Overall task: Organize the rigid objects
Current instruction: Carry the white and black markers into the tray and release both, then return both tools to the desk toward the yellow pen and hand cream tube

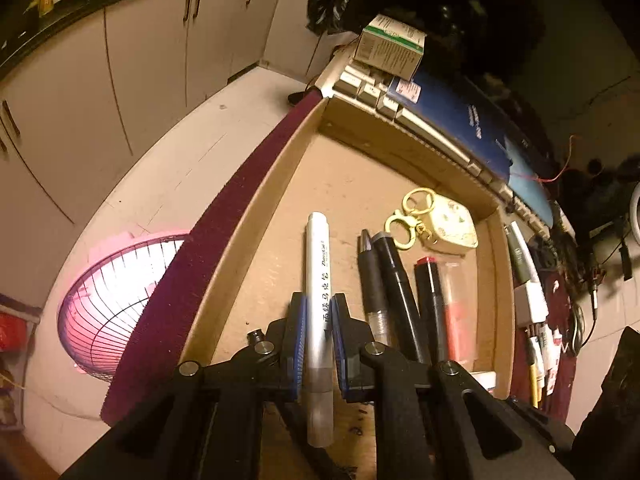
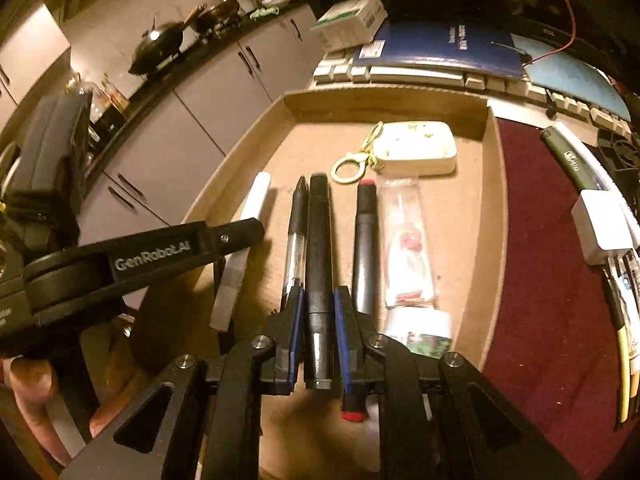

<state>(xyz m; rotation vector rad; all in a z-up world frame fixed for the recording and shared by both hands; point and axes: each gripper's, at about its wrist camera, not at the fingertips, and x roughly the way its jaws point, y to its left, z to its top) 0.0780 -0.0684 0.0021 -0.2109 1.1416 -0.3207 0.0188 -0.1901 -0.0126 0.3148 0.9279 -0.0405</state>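
Observation:
A shallow cardboard tray (image 1: 256, 216) (image 2: 240, 168) holds a row of pens. My left gripper (image 1: 319, 312) is shut on a white marker (image 1: 318, 280), which lies along the tray floor; it also shows in the right wrist view (image 2: 244, 236) under the left gripper's arm (image 2: 160, 256). My right gripper (image 2: 318, 304) is shut on a thick black marker (image 2: 319, 248) (image 1: 396, 280). Beside it lie a black ballpoint (image 2: 297, 232) (image 1: 370, 276), a black red-capped marker (image 2: 365, 248) (image 1: 430, 300), a clear packet (image 2: 408, 248) and a cream case with yellow key rings (image 2: 416, 148) (image 1: 452, 224).
A maroon cloth (image 2: 552, 280) (image 1: 224, 216) lies under the tray. A keyboard (image 2: 440, 76), a blue book (image 2: 440, 48) and a small box (image 2: 352, 20) sit behind. More pens and a white charger (image 2: 600, 228) lie to the right. A pink fan (image 1: 108, 300) stands below on the left.

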